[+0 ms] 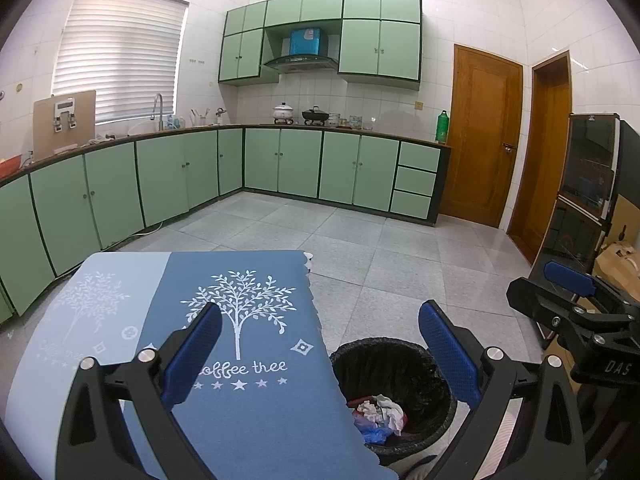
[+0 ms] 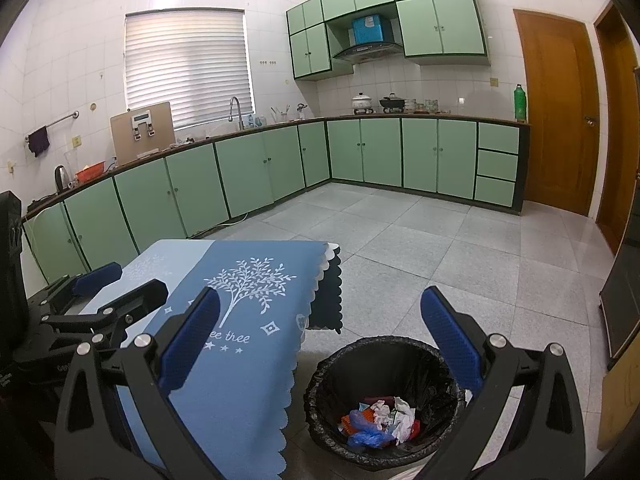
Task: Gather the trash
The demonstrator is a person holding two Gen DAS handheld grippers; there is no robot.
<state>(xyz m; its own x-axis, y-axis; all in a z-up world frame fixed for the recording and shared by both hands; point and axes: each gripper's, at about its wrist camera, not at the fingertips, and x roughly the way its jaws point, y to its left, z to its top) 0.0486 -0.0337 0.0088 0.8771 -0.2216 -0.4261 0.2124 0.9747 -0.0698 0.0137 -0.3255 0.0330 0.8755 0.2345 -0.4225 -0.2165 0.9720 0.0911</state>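
Beside the desk (image 2: 240, 360) stands a bin (image 2: 384, 404) holding trash (image 2: 380, 420); both tongs, left (image 1: 320, 356) and right (image 2: 320, 344), spread, empty.

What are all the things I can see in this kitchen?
Table with tablecloth: one, blue with a white tree print, in front, left of the bin.
Bin: one, black liner, on the floor beside the table.
Trash: several crumpled pieces, white, blue, red, inside the bin.
Cabinets: many, pale green, below and above the counter.
Window blind: one, white, left wall.
Faucet: one, metal, under the window.
Pots: two, one white, one dark, on the stove.
Bottle: one, green, counter's right end.
Doors: two, brown wood, right.
Left gripper: open, empty, black with blue pads.
Right gripper: open, empty, same colours.
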